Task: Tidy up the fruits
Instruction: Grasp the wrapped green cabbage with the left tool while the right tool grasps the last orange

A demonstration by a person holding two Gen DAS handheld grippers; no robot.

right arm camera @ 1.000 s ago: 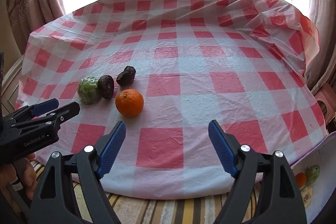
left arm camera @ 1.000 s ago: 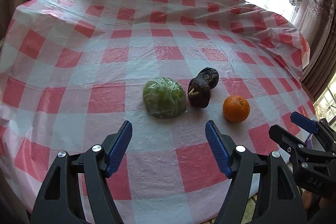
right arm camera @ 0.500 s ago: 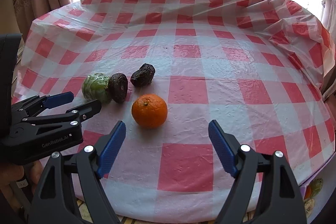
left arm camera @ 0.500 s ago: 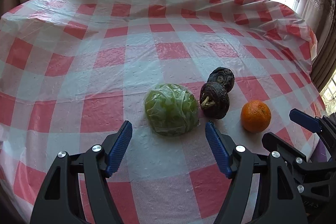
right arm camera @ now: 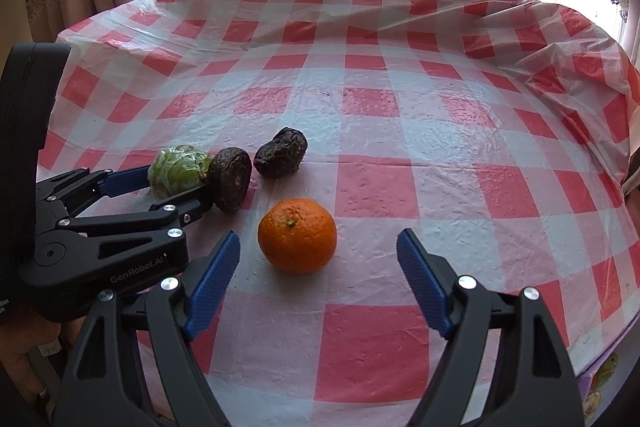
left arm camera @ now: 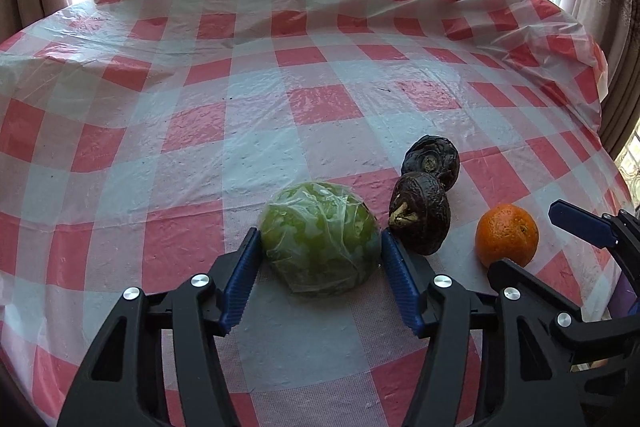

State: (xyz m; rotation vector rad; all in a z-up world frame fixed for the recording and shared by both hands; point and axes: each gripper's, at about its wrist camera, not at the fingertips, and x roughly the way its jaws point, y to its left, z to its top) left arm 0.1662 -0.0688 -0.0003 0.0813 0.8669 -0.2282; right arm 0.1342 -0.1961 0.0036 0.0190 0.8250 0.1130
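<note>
Both grippers have advanced: through the left wrist camera, the left gripper (left arm camera: 320,259) now brackets the wrapped green fruit (left arm camera: 320,237) on the checkered counter (left arm camera: 200,107), jaws touching or nearly so; squeezing comes next. Through the right camera, the right gripper (right arm camera: 318,263) stands wide before the orange (right arm camera: 297,235), needing further advance.

Both hand-held grippers, left (left arm camera: 318,251) and right (right arm camera: 318,253), gape wide.
</note>
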